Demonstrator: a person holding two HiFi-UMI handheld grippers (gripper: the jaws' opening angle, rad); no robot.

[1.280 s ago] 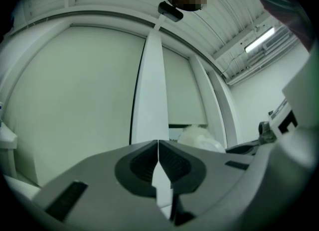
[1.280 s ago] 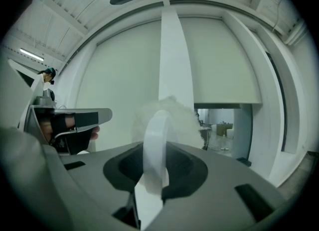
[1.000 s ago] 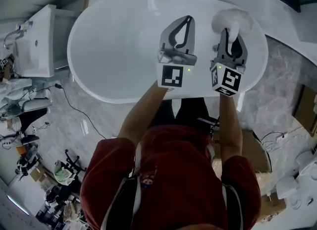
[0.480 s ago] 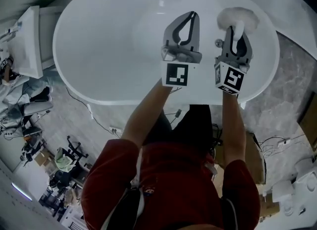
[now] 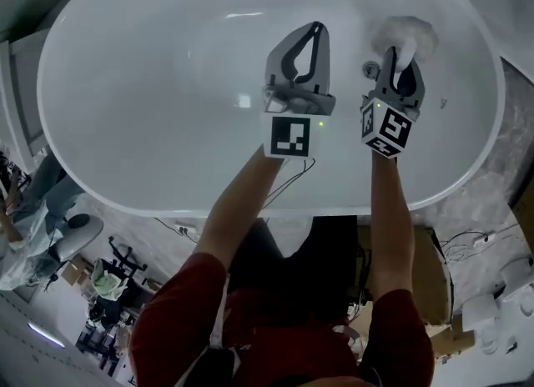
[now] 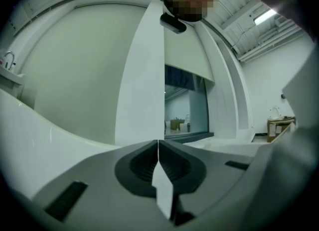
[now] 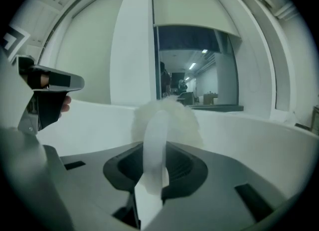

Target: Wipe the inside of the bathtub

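Observation:
The white oval bathtub (image 5: 125, 160) fills the upper part of the head view. My right gripper (image 5: 399, 53) is inside it at the right. It is shut on the flat white handle (image 7: 153, 140) of a fluffy white wiping pad (image 5: 406, 33). The pad (image 7: 174, 118) sits just past the jaws, near the tub's far right wall. My left gripper (image 5: 312, 37) hangs over the middle of the tub, shut with nothing in it. In the left gripper view its jaws (image 6: 158, 145) meet along a thin line. The tub's rim (image 6: 30, 120) curves past on the left.
A small chrome fitting (image 5: 370, 68) shows on the tub wall beside the right gripper. A black cable (image 5: 179, 228) and clutter (image 5: 100, 285) lie on the floor below the near rim, and a cardboard box (image 5: 434, 281) sits at the right. Both gripper views face a pillar (image 7: 130, 51) and a dark window (image 7: 197, 65).
The head view has moved forward over the tub, which now fills more of the frame. Both grippers keep their side-by-side pose and their grip, and sit deeper inside the tub.

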